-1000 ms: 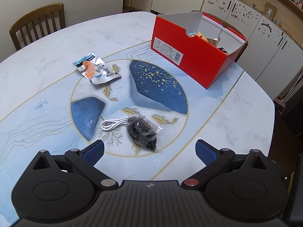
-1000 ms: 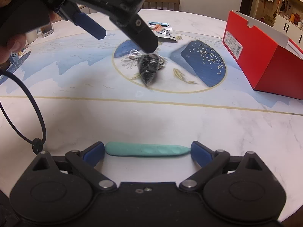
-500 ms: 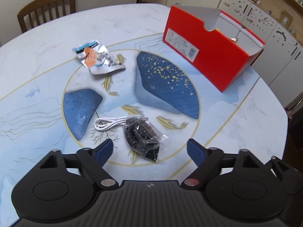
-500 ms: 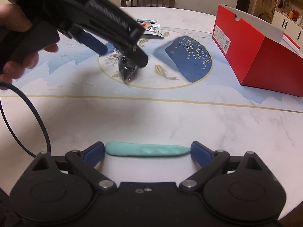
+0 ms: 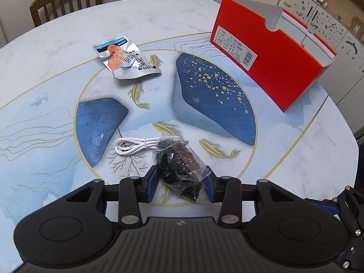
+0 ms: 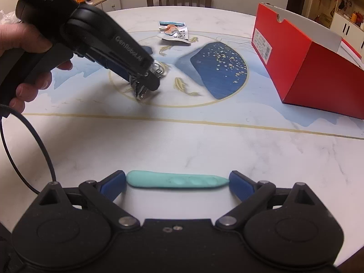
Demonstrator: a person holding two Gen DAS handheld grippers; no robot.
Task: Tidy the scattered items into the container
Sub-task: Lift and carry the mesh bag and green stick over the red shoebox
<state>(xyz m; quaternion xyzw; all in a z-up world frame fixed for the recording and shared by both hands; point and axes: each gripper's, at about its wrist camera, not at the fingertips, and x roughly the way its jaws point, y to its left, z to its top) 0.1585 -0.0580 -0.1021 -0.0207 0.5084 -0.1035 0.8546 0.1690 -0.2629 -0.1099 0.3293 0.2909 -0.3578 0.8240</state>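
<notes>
The right gripper [image 6: 177, 180] holds a teal pod-shaped piece [image 6: 176, 180] end to end between its blue pads, above the marble table [image 6: 204, 141]. Beyond the piece and to its left, the left gripper [image 6: 142, 86] – gripped by a hand [image 6: 25, 52] – is closing on a clear bag [image 6: 139, 92]; a red box [image 6: 307, 68] stands far right – a snack packet [image 6: 175, 33] lies farther back

Even indoor light, fisheye-bent edges, sharp

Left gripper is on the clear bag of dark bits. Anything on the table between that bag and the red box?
Nothing visible. From the bag of dark bits to the red box only bare table shows; the white cable and snack packet lie off to the other side.
</notes>
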